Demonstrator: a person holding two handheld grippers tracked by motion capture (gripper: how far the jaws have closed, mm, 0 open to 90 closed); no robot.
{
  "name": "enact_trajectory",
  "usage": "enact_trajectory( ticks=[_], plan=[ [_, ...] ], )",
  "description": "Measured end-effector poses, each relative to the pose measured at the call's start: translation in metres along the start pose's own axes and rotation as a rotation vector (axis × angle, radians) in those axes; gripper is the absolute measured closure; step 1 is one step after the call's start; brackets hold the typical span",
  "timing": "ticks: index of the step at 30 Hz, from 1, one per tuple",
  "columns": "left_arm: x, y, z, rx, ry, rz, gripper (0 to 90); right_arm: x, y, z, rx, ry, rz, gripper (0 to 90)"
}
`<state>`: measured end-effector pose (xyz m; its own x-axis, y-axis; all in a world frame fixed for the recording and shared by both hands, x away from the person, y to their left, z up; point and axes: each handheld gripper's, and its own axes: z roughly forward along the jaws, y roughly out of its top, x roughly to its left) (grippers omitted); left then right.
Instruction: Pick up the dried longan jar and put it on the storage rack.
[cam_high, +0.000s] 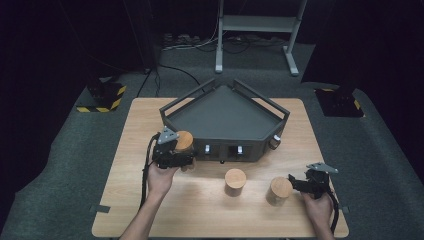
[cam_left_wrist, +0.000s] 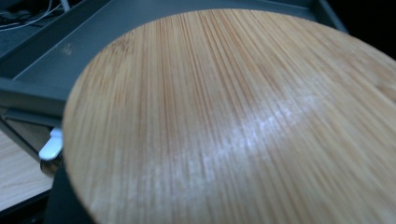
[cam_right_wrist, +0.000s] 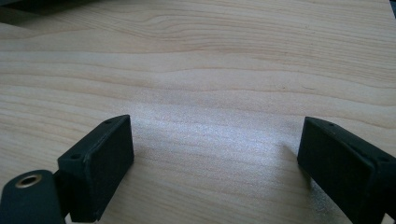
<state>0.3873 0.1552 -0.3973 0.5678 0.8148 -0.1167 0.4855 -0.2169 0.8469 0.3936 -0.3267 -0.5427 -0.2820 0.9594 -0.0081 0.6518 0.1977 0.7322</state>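
Left gripper (cam_high: 176, 150) clamping wooden jar (cam_left_wrist: 233, 121), lid filling space above jaws. Right gripper (cam_right_wrist: 215, 163) resting wide open, bare table (cam_right_wrist: 210, 70) between 2 jaws.

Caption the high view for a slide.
Left gripper lifts a wooden jar beside the tray.

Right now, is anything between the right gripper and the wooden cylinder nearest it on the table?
Nothing visible: the right gripper, jaws open, sits just right of the round light wooden cylinder, with bare light wooden table between.
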Motion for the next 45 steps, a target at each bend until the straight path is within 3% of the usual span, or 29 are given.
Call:
enact_trajectory(
  ticks=[17,29,45],
  plan=[
    [-0.002,0.043,-0.012,-0.031,-0.052,0.018,26.3,0.000,0.000,0.000,0.000,0.000,0.000,10.2],
    [0.002,0.077,-0.011,-0.057,-0.071,0.015,26.3,0.000,0.000,0.000,0.000,0.000,0.000,10.2],
    [0.006,0.106,0.016,-0.046,-0.013,0.017,26.2,0.000,0.000,0.000,0.000,0.000,0.000,10.2]
  ],
)
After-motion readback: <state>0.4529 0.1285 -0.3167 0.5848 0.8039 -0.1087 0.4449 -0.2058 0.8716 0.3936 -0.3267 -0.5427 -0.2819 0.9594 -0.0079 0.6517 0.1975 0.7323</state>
